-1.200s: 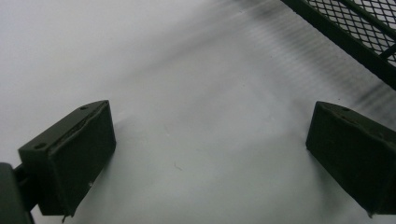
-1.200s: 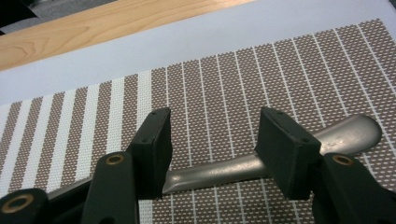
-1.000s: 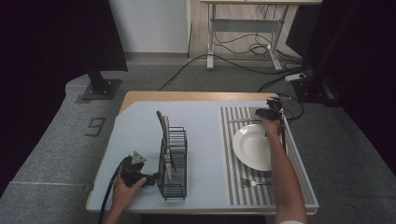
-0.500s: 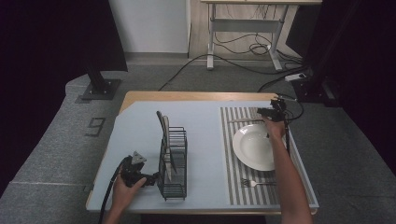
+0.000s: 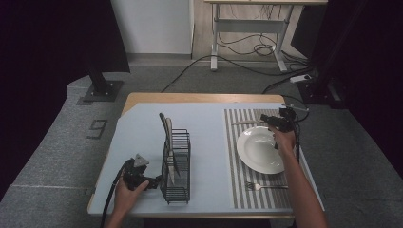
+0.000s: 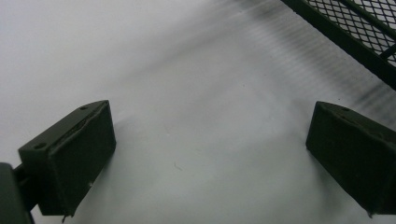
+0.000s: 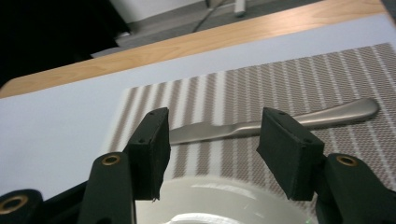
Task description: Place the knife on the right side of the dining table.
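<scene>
A silver table knife [image 7: 280,125] lies across the far end of the striped placemat [image 5: 237,161], just past a white plate [image 5: 259,149]. My right gripper [image 5: 280,121] hovers over the plate's far rim [image 7: 219,200]. It is open, and in the right gripper view [image 7: 212,149] the knife lies a little beyond its jaws. A fork [image 5: 266,186] rests at the placemat's near end. My left gripper [image 5: 142,178] sits low at the front left of a black wire rack [image 5: 175,164]. It is open over the bare mat [image 6: 205,158], with nothing between its fingers.
Two long utensils [image 5: 167,137] stand upright in the rack, whose mesh corner [image 6: 355,32] is close to the left jaws. The pale blue mat [image 5: 142,128] covers a wooden table, whose far edge [image 5: 204,98] shows beyond it. Cables and desk legs lie on the floor behind.
The right hand has shifted slightly near the plate's far rim and its forearm has swung right, uncovering the fork. The left gripper has stayed put.
</scene>
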